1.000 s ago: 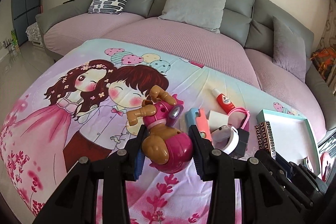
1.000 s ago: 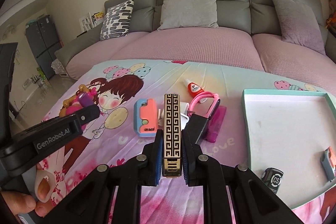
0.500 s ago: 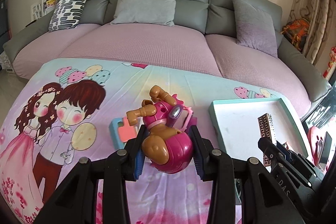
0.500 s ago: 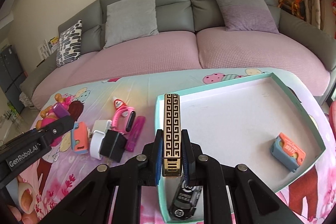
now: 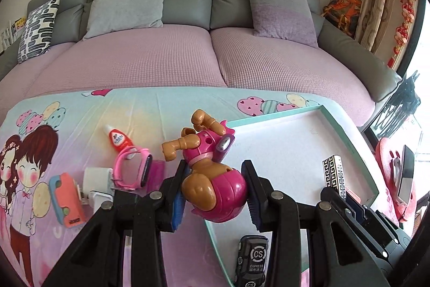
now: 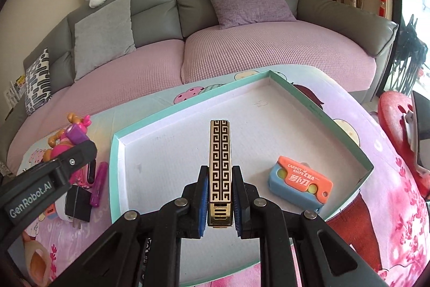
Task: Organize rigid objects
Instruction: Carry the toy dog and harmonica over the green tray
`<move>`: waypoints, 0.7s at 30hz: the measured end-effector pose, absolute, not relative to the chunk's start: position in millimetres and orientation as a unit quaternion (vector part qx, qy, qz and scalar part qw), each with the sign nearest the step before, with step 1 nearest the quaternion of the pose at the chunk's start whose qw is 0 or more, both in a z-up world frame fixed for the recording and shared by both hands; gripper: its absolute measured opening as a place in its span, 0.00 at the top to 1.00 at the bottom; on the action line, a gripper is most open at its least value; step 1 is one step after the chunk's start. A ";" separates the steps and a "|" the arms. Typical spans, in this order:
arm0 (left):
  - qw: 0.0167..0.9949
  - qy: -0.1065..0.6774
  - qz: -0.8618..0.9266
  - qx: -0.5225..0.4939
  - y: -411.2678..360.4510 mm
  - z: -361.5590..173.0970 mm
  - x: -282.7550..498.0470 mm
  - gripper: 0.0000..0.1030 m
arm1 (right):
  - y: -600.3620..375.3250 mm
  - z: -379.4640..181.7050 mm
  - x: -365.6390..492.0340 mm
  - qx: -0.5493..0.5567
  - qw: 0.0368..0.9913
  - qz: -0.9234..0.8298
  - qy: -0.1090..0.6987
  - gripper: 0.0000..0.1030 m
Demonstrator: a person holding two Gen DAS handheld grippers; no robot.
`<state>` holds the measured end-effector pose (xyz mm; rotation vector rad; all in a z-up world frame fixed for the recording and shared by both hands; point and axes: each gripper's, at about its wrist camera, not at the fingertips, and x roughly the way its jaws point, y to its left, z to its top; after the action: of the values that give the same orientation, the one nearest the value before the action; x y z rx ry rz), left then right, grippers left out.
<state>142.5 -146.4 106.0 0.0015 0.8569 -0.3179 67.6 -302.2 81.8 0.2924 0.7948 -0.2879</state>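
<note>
My left gripper [image 5: 215,190] is shut on a pink and brown toy dog [image 5: 209,168], held above the near left edge of the teal-rimmed white tray [image 5: 346,131]. My right gripper [image 6: 220,192] is shut on a gold and black patterned harmonica [image 6: 220,160], held over the middle of the tray [image 6: 118,166]. An orange and blue carrot knife [image 6: 299,183] lies in the tray at the right. A black car key [image 5: 251,257] lies in the tray's near corner.
On the cartoon-print cloth left of the tray lie a glue bottle [image 5: 117,137], a pink watch [image 5: 133,168], a white charger [image 5: 96,184], an orange and blue knife toy [image 5: 67,199] and a black plug [image 6: 78,207]. A sofa [image 5: 172,55] stands behind.
Both grippers have swung right with their objects. The toy dog now hangs at the tray's left edge and the harmonica sits further in over the tray.
</note>
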 end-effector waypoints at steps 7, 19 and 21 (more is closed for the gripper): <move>0.885 0.436 -0.162 0.014 -164.1 78.6 146.8 0.60 | -308.4 67.8 73.5 0.146 0.889 -0.148 0.407 0.84; 0.876 0.451 -0.171 0.032 -180.9 55.4 149.8 0.60 | -309.7 38.1 89.1 0.153 0.872 -0.139 0.443 0.84; 0.870 0.461 -0.172 0.032 -182.9 49.1 150.5 0.60 | -309.2 36.9 94.0 0.144 0.874 -0.141 0.442 0.83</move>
<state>150.5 -182.9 49.1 0.0674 0.9636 -0.3595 94.0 -309.2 36.9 0.3005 0.9239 -0.2950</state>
